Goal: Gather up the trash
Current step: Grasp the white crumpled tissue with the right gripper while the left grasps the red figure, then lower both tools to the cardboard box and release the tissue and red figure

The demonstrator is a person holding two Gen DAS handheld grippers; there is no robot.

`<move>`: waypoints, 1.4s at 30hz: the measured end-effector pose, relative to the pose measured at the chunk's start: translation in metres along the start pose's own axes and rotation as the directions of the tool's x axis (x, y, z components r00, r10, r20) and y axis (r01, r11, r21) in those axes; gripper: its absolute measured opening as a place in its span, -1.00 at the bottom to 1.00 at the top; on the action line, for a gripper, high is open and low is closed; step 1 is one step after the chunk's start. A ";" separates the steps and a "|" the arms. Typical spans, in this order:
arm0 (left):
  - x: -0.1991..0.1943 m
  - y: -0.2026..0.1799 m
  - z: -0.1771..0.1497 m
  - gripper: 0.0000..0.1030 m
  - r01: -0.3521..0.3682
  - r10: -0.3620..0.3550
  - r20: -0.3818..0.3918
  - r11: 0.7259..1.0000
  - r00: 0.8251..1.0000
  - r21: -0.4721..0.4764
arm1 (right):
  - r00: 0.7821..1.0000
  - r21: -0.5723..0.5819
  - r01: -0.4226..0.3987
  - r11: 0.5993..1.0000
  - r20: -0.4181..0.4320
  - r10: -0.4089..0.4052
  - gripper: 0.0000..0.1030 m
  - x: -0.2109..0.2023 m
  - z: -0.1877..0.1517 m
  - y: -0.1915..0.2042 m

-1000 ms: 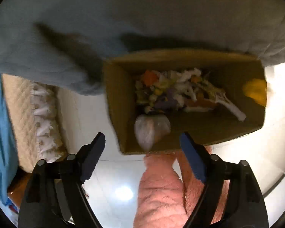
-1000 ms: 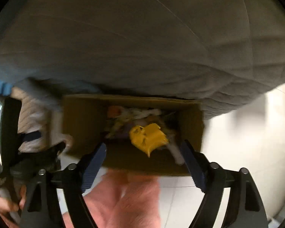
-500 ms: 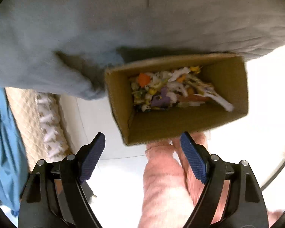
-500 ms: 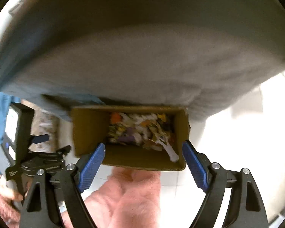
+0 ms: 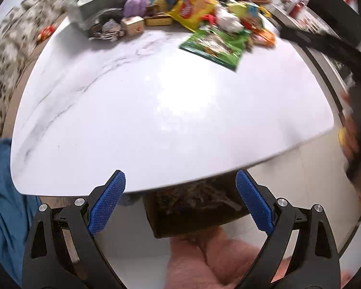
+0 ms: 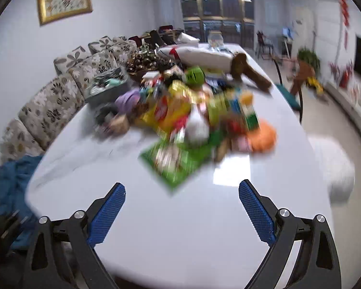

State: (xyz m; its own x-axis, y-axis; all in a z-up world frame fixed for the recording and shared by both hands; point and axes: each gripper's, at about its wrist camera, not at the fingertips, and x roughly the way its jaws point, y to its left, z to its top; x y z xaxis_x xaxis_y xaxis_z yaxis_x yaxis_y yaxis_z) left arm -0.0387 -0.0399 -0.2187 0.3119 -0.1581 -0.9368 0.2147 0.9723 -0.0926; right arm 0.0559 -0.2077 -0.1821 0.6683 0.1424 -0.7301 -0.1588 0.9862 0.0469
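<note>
A heap of wrappers and snack bags (image 5: 204,7) (image 6: 192,118) lies at the far part of the white marble table (image 5: 156,110) (image 6: 216,228); a green packet (image 5: 216,45) (image 6: 175,163) lies nearest. Below the table's near edge stands a cardboard box of trash (image 5: 195,207), partly hidden by the tabletop. My left gripper (image 5: 180,202) hangs above that edge, its jaws opening, nothing between them. My right gripper (image 6: 181,214) is over the table's near part, its jaws opening, also empty.
A floral sofa (image 6: 55,101) runs along the table's left side, with blue cloth (image 5: 2,192) (image 6: 12,183) at its near end. A pink sleeve (image 5: 204,260) shows below the box. The other gripper's black arm (image 5: 325,45) crosses the right edge. A chair (image 6: 288,96) stands at the far right.
Both grippers have risen from below the table, over the trash box, to above the tabletop. The jaws of both stand a little wider. The yellow piece and the white bag fell into the box.
</note>
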 end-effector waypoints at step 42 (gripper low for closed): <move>0.118 -0.041 0.249 -0.88 0.101 -0.101 -0.039 0.995 0.994 -0.016 | 0.984 0.327 -0.071 0.943 -0.132 0.119 -0.17 -0.078 -0.101 -0.102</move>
State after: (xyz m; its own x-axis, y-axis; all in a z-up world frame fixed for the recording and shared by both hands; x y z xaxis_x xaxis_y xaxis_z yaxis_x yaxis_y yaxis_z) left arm 0.2194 -0.1412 -0.2411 0.2526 -0.2490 -0.9350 0.2298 0.9541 -0.1920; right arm -0.0533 -0.3277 -0.1988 0.5431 0.2465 -0.8027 0.0405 0.9471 0.3183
